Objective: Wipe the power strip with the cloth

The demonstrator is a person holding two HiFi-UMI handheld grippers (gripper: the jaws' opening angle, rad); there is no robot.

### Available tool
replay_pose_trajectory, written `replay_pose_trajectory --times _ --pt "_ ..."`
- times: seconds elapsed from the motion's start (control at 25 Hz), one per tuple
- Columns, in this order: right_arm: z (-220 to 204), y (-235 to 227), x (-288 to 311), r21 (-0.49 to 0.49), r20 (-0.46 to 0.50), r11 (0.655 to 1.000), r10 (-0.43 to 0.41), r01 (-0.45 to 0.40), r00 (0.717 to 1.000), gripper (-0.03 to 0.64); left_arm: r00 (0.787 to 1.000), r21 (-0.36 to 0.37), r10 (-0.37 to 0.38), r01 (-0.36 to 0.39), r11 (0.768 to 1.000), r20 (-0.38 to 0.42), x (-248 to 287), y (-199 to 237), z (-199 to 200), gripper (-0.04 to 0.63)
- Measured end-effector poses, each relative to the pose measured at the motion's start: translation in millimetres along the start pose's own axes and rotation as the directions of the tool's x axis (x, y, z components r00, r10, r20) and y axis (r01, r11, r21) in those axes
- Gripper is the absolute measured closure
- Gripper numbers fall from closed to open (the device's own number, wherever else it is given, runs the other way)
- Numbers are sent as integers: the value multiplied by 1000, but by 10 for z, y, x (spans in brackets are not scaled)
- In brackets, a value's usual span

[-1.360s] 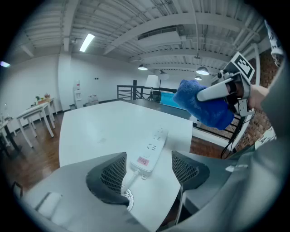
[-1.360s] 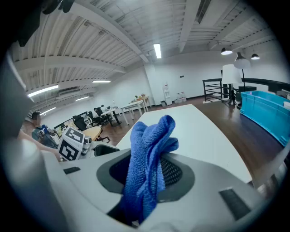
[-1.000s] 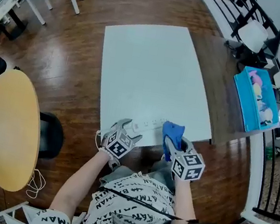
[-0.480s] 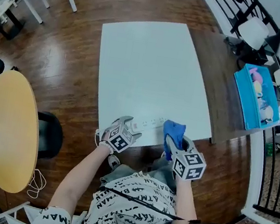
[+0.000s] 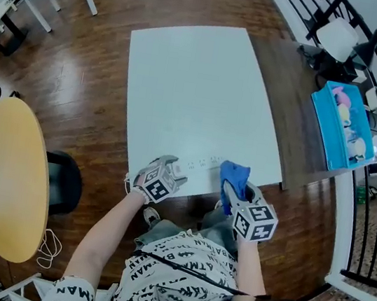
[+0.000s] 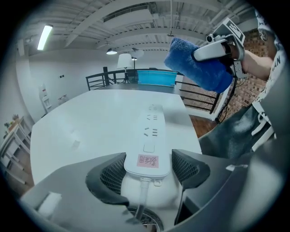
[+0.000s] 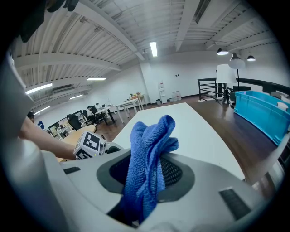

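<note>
Cloth (image 7: 152,136) clenched in right hand-held gripper (image 7: 146,176); left hand-held gripper (image 6: 147,168), jaws just closing, seemingly released, straddles power strip (image 6: 152,131) on table (image 5: 191,90).

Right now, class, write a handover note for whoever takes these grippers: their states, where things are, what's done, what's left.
Left gripper: open; its jaws have just been closing around the cord end of the power strip, not pressing yet.
Right gripper: shut on the blue cloth, held in the air off the strip.
The strip lies at the near edge of the white table.
Done: cloth in hand.
Left: steady the strip, wipe it.
</note>
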State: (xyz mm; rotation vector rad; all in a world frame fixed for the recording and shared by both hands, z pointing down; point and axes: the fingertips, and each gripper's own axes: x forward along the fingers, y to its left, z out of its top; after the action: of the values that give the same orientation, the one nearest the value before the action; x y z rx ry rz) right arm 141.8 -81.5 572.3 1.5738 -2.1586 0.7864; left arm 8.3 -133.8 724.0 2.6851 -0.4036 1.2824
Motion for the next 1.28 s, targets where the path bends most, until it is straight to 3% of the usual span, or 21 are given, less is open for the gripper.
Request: replay_pose_trajectory --times 0.24,0.44,0.6,0.72,1.0,1.28 --pt "-59 -91 -37 -11 -19 1000 -19 19 1000 482 999 12 19 -19 1000 29 -6 -34 5 313" --pt "-99 -164 3 -72 -64 997 -10 5 998 482 991 -10 68 -68 998 111 -155 -51 112 310" --pt "20 -213 44 -141 -76 990 13 -24 997 482 978 16 143 -147 989 152 -504 -71 264 310" --pt "210 -194 79 -209 -71 976 42 -56 997 482 962 -8 217 -219 976 165 -816 -16 339 310" --pt "779 -36 159 -445 -101 882 120 -152 988 482 920 -29 360 -360 932 153 -1380 93 658 311" --pt "1137 130 334 -639 -128 754 90 -152 988 482 888 5 435 -440 898 147 -1583 57 922 311"
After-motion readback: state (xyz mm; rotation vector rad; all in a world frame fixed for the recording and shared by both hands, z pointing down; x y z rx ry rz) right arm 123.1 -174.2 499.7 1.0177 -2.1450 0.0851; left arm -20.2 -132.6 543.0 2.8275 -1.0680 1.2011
